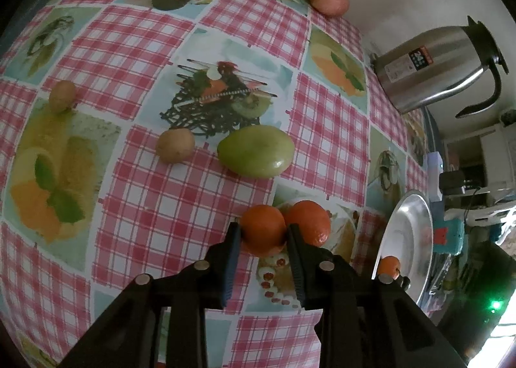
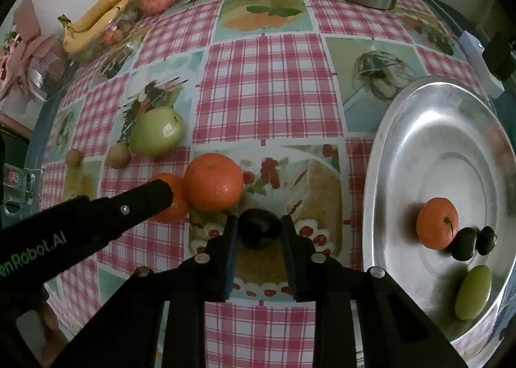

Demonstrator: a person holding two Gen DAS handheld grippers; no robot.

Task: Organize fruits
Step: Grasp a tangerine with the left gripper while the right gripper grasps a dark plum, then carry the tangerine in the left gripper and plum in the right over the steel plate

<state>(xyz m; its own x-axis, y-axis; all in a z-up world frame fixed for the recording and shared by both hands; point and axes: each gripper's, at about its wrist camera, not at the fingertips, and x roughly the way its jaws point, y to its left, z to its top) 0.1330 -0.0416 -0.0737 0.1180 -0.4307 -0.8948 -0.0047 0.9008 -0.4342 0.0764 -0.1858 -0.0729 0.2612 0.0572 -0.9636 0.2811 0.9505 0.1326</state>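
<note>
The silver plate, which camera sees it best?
The right wrist view: the silver plate faces the camera, showing an orange, two dark fruits and a green one inside. The left wrist view catches it edge-on, only one orange visible.

Both cams sit right behind their own gripper fingers, low and close over the counter (image 1: 193, 206), angled down and forward. The left one faces the far wall with the metal plate (image 1: 416, 216) off at its right edge, while the right one sits nearer the plate (image 2: 403, 129). They overlap on the pair of oranges (image 1: 306, 223) (image 2: 213, 182) and the green fruit (image 1: 256, 151) (image 2: 157, 132).
</note>
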